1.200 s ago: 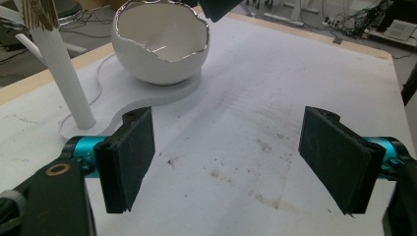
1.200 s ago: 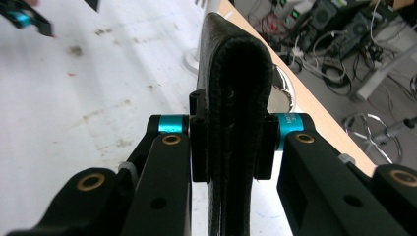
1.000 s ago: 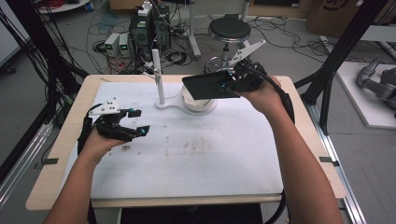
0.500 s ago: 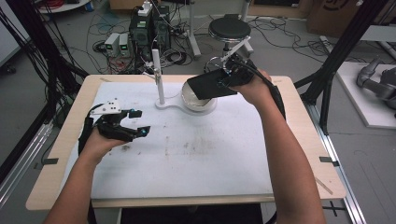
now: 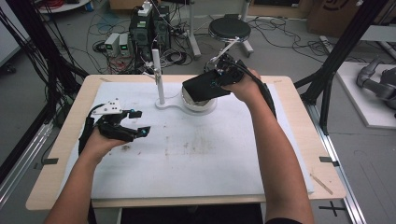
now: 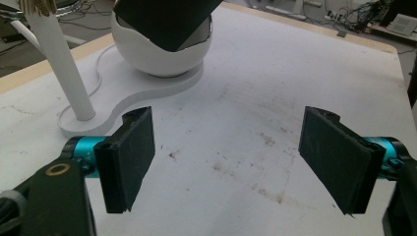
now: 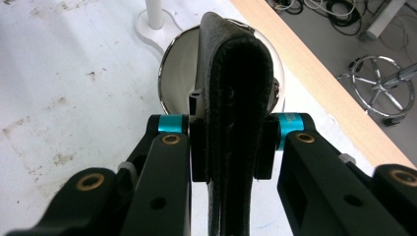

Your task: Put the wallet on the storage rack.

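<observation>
The far end of the black folded leather wallet (image 7: pixel 235 88) was cut off by the top edge in the left gripper view, and its near end ran out of frame at the bottom of the right gripper view. The wallet covered most of the opening of the white round bowl-shaped holder (image 5: pixel 200 101); whether the two touched could not be determined. The right gripper (image 5: pixel 223 77) had its fingers (image 7: pixel 198 147) clamped against both faces of the wallet, one on each side of the fold, holding it tilted directly above the holder. The left gripper (image 5: pixel 135 122) hovered over the white-covered desk (image 5: pixel 210 158), well apart from the holder on the side of the white upright post (image 5: pixel 158 77), fingers (image 6: pixel 129 157) spread wide with nothing between them.
</observation>
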A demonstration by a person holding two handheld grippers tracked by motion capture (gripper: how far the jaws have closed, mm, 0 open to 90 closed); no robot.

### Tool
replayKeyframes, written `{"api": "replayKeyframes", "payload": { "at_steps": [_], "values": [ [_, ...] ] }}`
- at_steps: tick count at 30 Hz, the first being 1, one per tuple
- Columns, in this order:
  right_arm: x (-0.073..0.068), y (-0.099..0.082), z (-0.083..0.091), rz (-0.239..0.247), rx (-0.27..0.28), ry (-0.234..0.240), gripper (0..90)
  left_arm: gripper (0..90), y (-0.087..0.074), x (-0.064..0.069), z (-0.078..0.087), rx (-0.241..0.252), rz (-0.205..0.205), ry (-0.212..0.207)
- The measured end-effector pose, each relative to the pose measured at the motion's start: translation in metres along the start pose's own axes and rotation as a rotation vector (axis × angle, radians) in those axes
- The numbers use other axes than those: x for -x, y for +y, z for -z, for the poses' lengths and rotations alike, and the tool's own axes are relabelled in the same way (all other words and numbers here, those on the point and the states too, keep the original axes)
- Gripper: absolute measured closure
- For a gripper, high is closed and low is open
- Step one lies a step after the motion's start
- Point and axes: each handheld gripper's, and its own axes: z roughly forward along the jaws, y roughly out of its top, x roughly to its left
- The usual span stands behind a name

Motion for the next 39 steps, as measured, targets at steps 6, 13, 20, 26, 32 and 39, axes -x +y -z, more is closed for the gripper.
{"api": "replayKeyframes", "payload": {
  "at_steps": [6, 13, 20, 26, 32, 39],
  "values": [
    [0.004, 0.003, 0.01, 0.042, -0.036, 0.0, 75.6, 21.7, -0.001, -0.003, -0.002, -0.007, -0.002, -0.004],
    [0.005, 0.014, 0.012, 0.063, -0.089, -0.01, 75.6, 21.6, -0.001, 0.001, -0.004, -0.009, -0.003, -0.006],
    [0.001, 0.032, 0.008, 0.112, -0.165, -0.018, 75.6, 21.6, -0.001, -0.001, -0.005, -0.009, 0.003, -0.005],
    [0.0, 0.037, -0.012, 0.105, -0.186, -0.007, 75.4, 21.6, -0.001, 0.0, -0.006, -0.015, -0.004, -0.009],
    [0.014, 0.03, -0.018, 0.013, -0.135, -0.006, 69.4, 21.6, -0.002, 0.001, -0.01, -0.03, -0.012, -0.015],
    [0.022, 0.017, -0.023, -0.047, -0.068, -0.126, 49.3, 21.7, -0.003, -0.001, -0.009, -0.038, -0.012, -0.014]
  ]
}}
